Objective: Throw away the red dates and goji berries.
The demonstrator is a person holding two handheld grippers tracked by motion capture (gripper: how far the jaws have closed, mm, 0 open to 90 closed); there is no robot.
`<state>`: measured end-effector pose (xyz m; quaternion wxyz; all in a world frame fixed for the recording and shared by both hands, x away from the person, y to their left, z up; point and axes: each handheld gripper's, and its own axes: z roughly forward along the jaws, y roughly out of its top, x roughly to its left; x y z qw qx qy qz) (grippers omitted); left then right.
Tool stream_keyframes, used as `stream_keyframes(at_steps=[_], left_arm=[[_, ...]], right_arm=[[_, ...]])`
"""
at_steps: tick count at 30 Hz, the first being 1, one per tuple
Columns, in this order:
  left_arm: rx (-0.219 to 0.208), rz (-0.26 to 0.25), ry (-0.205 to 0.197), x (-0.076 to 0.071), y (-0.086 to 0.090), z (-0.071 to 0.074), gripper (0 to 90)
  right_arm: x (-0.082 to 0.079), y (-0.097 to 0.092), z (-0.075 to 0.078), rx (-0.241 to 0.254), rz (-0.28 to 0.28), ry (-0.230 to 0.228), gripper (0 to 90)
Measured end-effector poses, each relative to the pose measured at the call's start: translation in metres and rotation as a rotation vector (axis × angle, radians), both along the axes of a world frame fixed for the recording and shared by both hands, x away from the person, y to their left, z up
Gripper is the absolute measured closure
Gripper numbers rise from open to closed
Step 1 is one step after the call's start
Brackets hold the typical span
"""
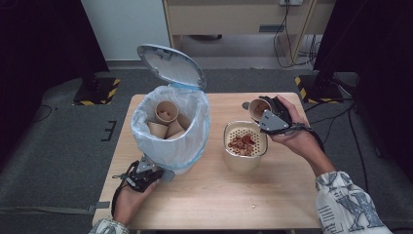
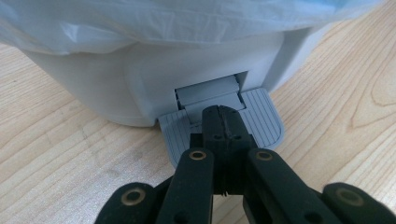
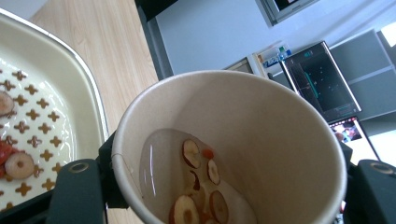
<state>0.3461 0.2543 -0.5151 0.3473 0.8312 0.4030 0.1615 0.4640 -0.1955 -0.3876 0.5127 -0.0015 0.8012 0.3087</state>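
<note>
A white pedal bin (image 1: 171, 146) lined with a white bag stands on the left of the wooden table (image 1: 219, 200), its lid (image 1: 170, 66) up. Several used paper cups (image 1: 166, 113) lie inside. My left gripper (image 1: 155, 171) is shut, and its tips (image 2: 223, 116) rest on the bin's grey pedal (image 2: 264, 119). My right gripper (image 1: 267, 113) is shut on a paper cup (image 1: 256, 106), which is tilted beside a cream strainer bowl (image 1: 241, 163). The cup (image 3: 261, 116) holds liquid and fruit slices (image 3: 191, 154). Red fruit slices (image 1: 242, 144) lie in the strainer (image 3: 56, 88).
A small crumb (image 1: 253, 205) lies near the table's front edge. Black stands with yellow-striped bases (image 1: 97, 90) (image 1: 316, 87) sit on the floor behind both far corners. Cables (image 1: 336, 122) run across the floor at the right.
</note>
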Motion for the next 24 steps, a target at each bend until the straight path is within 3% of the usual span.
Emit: stream_keyframes(at_steps=[15, 24], left_arm=[[0.0, 0.001, -0.001, 0.0, 0.0, 0.0, 90.0], [0.0, 0.001, -0.001, 0.0, 0.0, 0.0, 90.0]], right_arm=[[-0.009, 0.006, -0.001, -0.112, 0.009, -0.058, 28.5], [-0.012, 0.008, -0.002, -0.141, 0.015, -0.073, 28.5]])
